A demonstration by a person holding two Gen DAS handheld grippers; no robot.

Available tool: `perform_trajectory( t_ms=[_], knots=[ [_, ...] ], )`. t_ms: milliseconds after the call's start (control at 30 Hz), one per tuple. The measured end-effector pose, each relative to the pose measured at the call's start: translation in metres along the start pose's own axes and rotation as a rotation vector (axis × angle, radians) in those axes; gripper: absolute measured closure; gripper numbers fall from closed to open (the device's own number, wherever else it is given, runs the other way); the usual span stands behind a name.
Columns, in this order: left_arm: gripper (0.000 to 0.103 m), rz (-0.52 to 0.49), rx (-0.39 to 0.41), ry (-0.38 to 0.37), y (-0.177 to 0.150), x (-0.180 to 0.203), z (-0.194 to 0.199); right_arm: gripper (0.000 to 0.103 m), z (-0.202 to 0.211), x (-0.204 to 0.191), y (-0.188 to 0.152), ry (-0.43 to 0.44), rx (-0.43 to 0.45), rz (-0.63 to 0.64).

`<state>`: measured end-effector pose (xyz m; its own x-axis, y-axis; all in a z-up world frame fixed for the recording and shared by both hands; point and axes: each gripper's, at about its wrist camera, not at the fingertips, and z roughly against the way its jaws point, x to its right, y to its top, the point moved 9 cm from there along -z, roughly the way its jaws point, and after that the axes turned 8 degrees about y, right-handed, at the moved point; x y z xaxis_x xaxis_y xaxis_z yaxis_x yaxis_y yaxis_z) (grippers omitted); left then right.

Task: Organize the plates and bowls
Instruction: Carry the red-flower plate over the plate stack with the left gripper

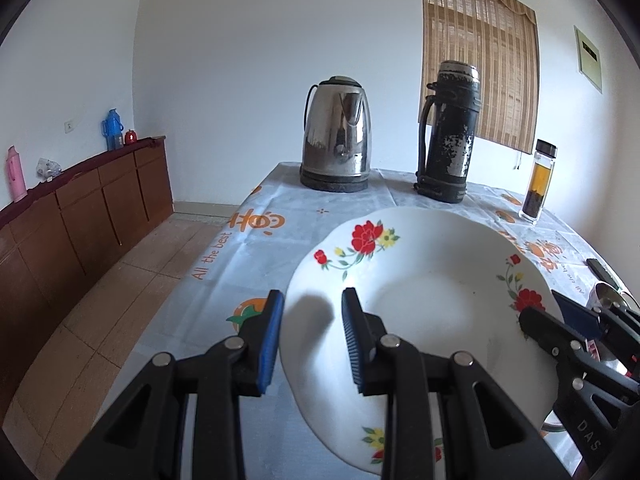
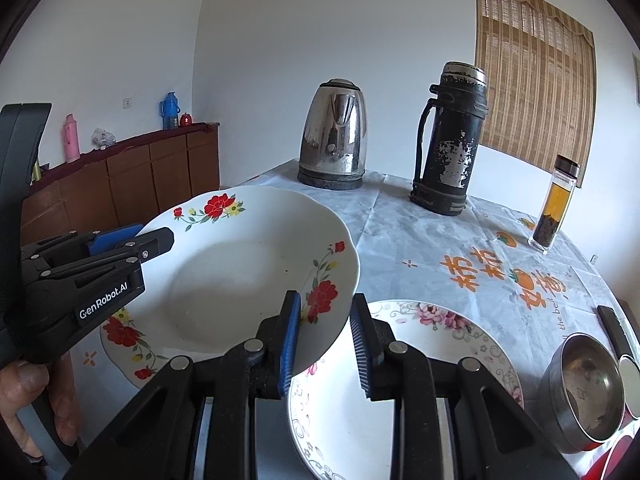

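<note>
A white plate with red flowers [image 1: 436,280] [image 2: 240,276] hangs tilted above the table between both grippers. My left gripper [image 1: 312,336] [image 2: 132,240] straddles its left rim with jaws apart. My right gripper [image 2: 326,340] [image 1: 536,320] straddles its right rim, jaws apart too. Another red-flower plate [image 2: 124,340] lies under it on the table. A plate with pink flowers [image 2: 460,340] lies below my right gripper. A steel bowl [image 2: 584,392] stands at the right.
A steel kettle [image 2: 334,144], a black thermos [image 2: 450,140] and a glass tea bottle [image 2: 554,204] stand at the table's far side. A dark remote [image 2: 614,328] lies at the right edge. A wooden sideboard [image 1: 80,208] runs along the left wall.
</note>
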<state>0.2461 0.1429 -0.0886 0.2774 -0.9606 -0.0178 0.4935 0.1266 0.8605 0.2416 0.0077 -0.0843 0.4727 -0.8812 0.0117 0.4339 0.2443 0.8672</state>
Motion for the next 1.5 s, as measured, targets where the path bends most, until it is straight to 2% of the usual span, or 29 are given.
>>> perform_trajectory(
  t_ms=[667,1500],
  knots=[
    [0.075,-0.027,0.005,-0.013,0.008,0.029,0.015,0.076,0.016,0.026,0.001,-0.042,0.047,-0.028],
    [0.075,-0.061,0.014,-0.085,0.014,0.097,0.031,0.076,0.040,0.090,-0.016,-0.126,0.074,-0.119]
  ],
)
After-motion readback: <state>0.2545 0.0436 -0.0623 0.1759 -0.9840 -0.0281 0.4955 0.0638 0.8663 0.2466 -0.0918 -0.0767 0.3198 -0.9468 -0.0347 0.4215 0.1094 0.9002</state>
